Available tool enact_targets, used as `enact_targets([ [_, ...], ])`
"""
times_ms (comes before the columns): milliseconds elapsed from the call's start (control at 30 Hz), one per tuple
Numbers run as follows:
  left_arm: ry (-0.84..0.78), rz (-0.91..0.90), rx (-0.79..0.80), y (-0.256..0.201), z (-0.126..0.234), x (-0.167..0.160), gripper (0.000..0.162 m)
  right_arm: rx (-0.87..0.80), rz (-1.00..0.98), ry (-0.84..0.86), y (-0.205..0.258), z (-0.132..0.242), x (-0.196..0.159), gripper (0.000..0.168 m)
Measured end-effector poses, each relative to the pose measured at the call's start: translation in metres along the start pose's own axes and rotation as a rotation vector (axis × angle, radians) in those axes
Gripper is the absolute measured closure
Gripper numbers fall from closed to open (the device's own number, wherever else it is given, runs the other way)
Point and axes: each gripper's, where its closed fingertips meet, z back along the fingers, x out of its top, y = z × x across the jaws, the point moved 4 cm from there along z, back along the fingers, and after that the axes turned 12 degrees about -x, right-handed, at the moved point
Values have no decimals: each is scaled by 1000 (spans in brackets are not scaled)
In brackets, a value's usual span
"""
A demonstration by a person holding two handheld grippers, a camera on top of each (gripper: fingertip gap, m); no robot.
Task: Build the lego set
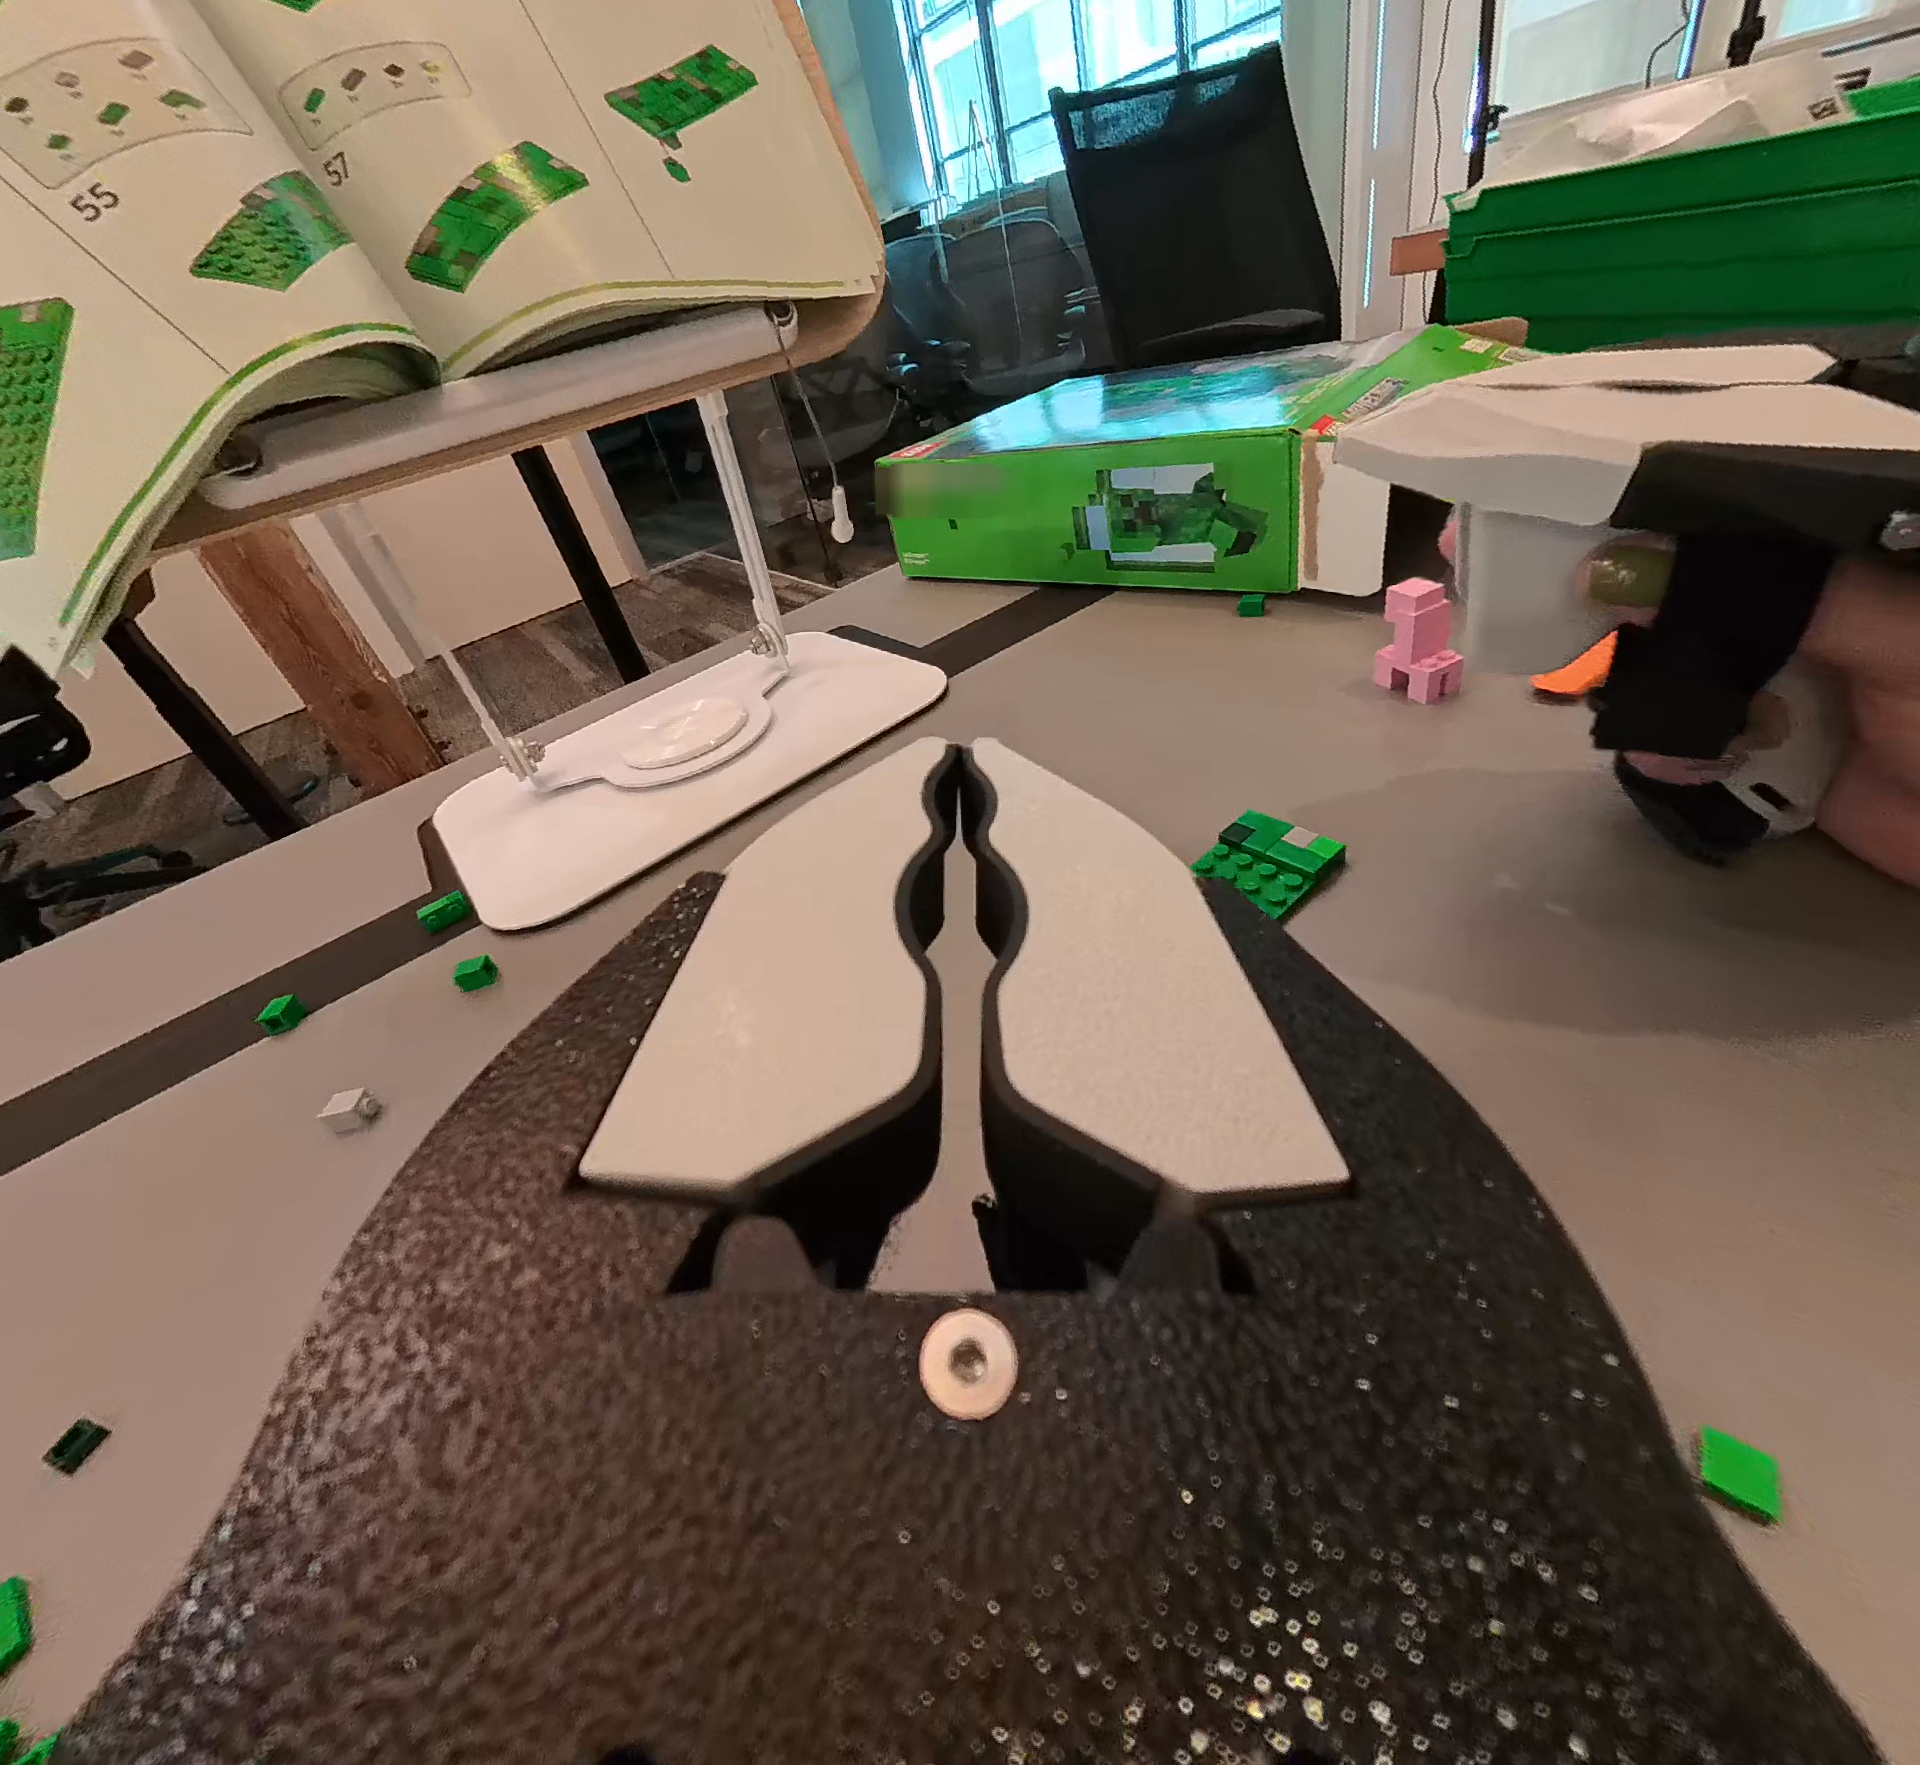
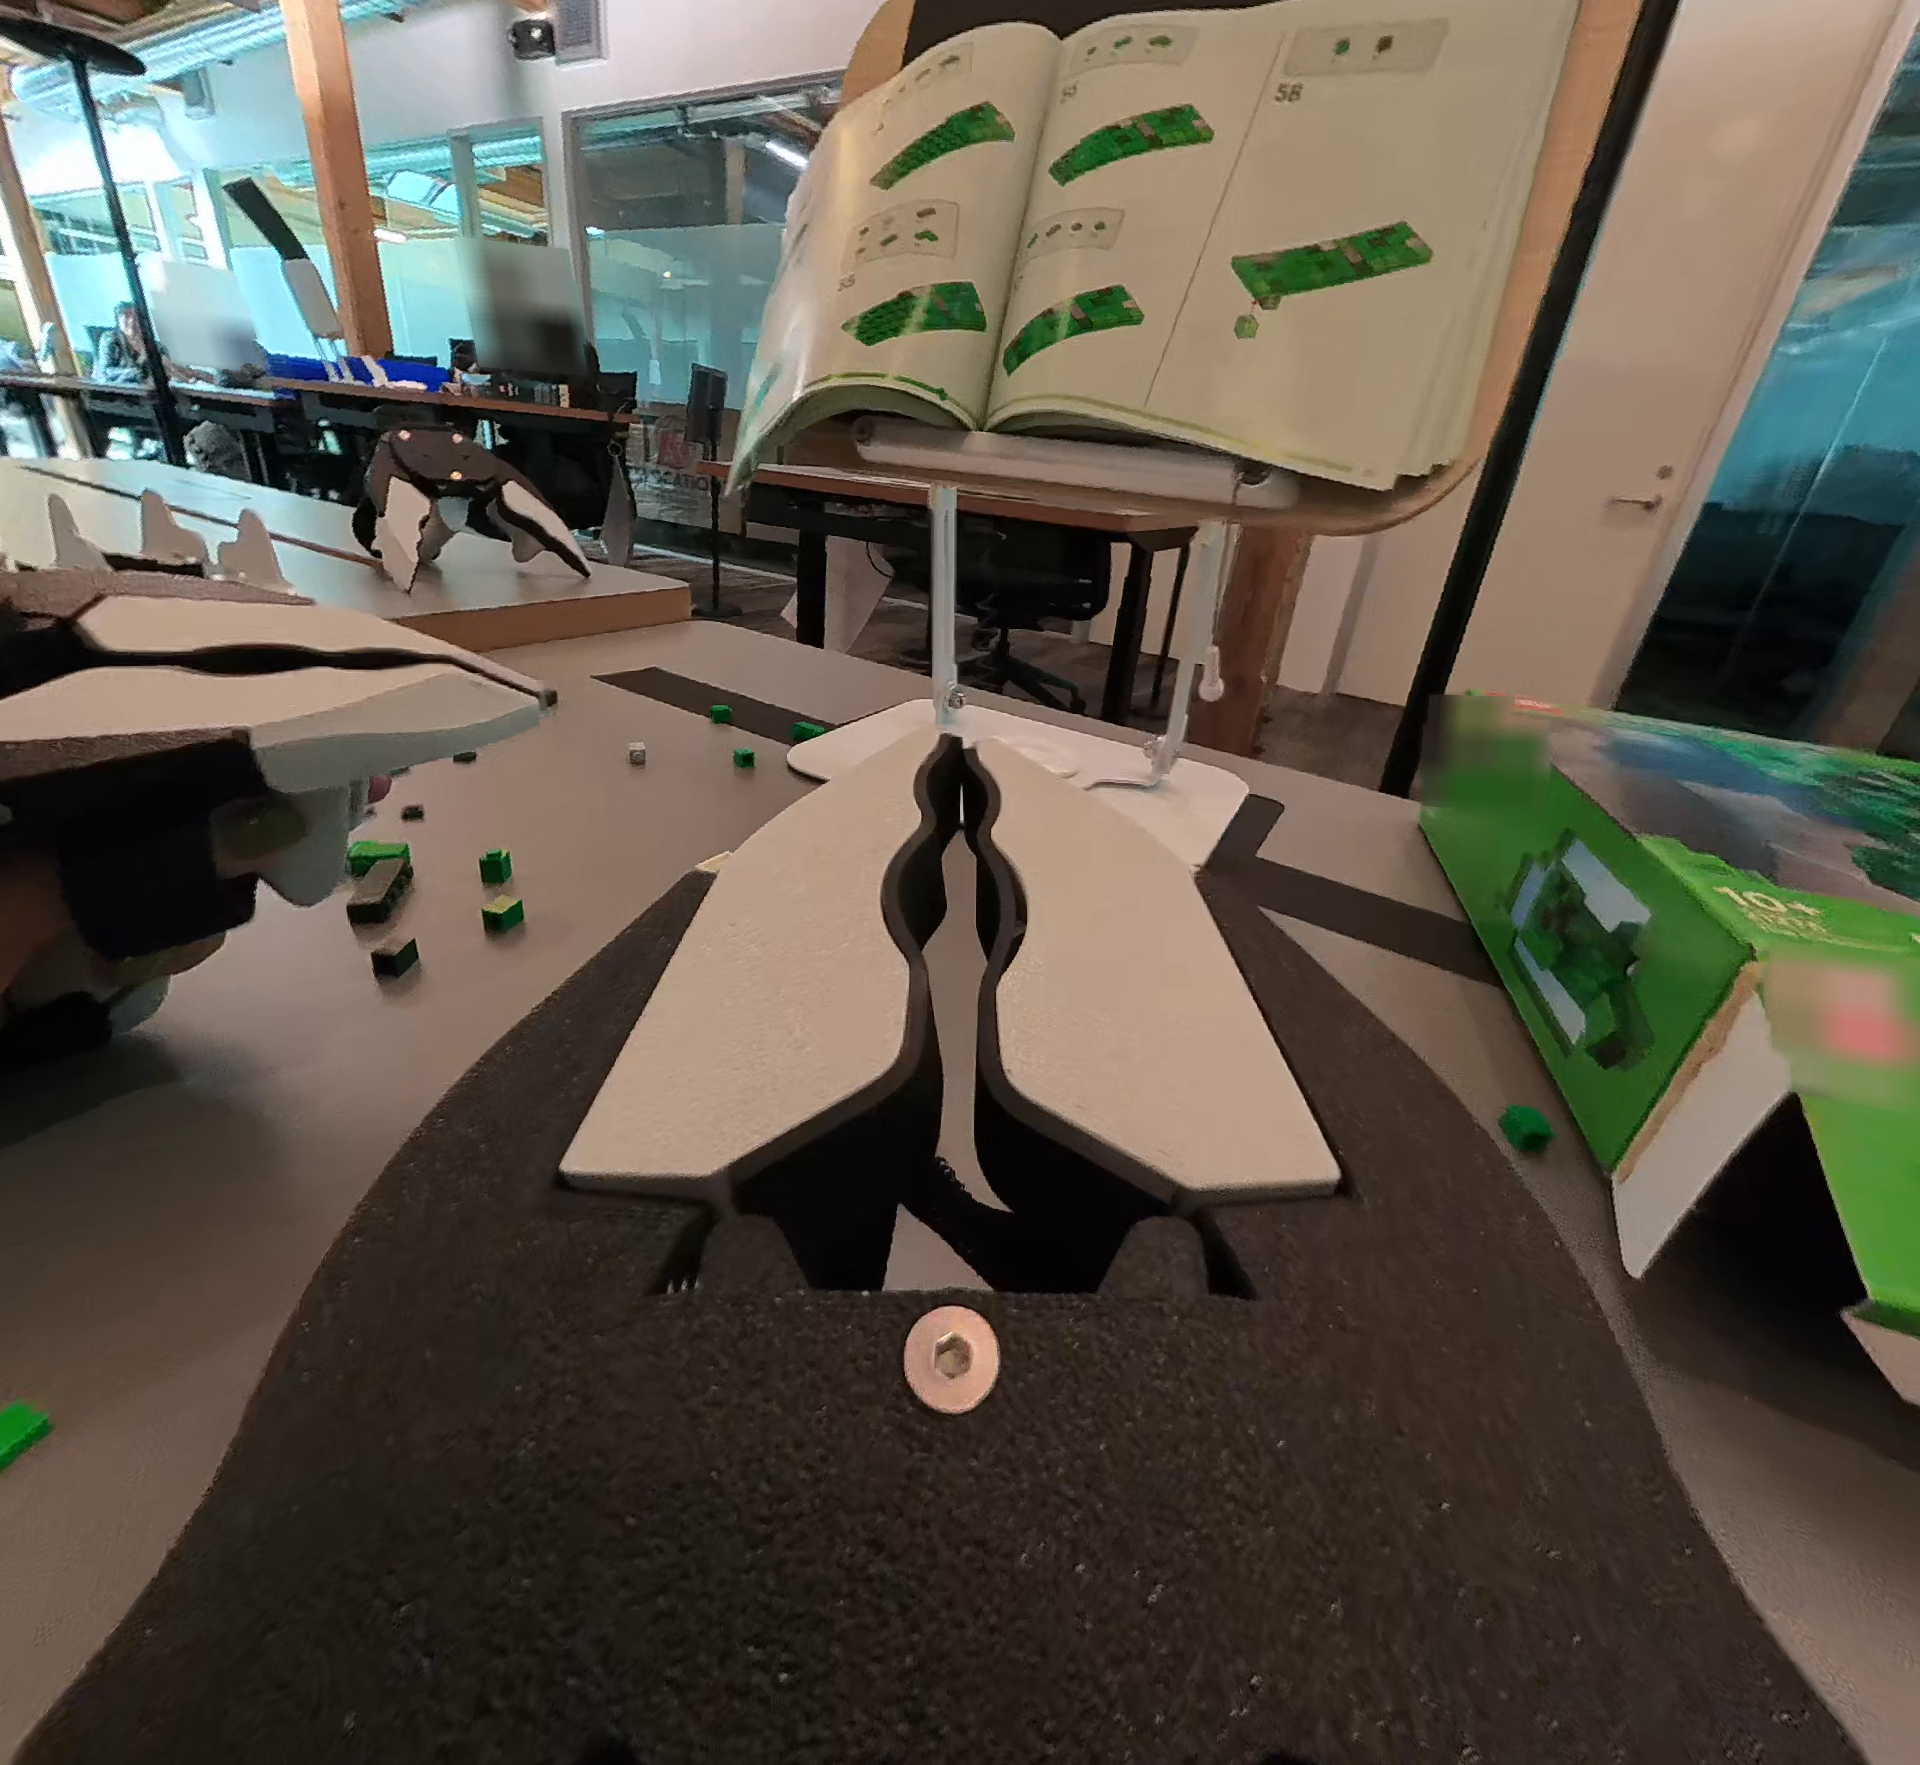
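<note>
The left hand-held gripper [image 1: 961,759] hangs low over the grey table [image 1: 1455,1040] with its two white fingers [image 1: 790,977] pressed together at the tips and nothing between them. The right hand-held gripper [image 2: 958,754] is the same: tips meeting, empty.

Only the left wrist view shows the small green plate assembly [image 1: 1270,861], lying flat on the table just right of the left gripper's fingers. Its long side runs roughly left to right across that view, studs up, with a pale tile at the far right corner. The same view alone shows a pink brick pig [image 1: 1415,641] standing upright farther back, near the open end of the green box [image 1: 1091,510], and the right gripper coming in from the right edge, held in a hand [image 1: 1860,728].

Only the right wrist view shows a cluster of loose dark and green bricks [image 2: 384,884] on the table under the left gripper at the left edge, and a third gripper [image 2: 457,500] resting on another table behind.

Both views show the open instruction booklet [image 2: 1143,261] propped on a white stand [image 1: 686,780], with scattered green bricks [image 1: 473,972] beside the stand's base.
</note>
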Motion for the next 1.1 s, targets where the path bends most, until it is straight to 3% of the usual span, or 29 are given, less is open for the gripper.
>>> enact_targets([
  [1100,-13,-7,-51,-5,0,1,162,-15,7,-22,-1,0,1,168],
])
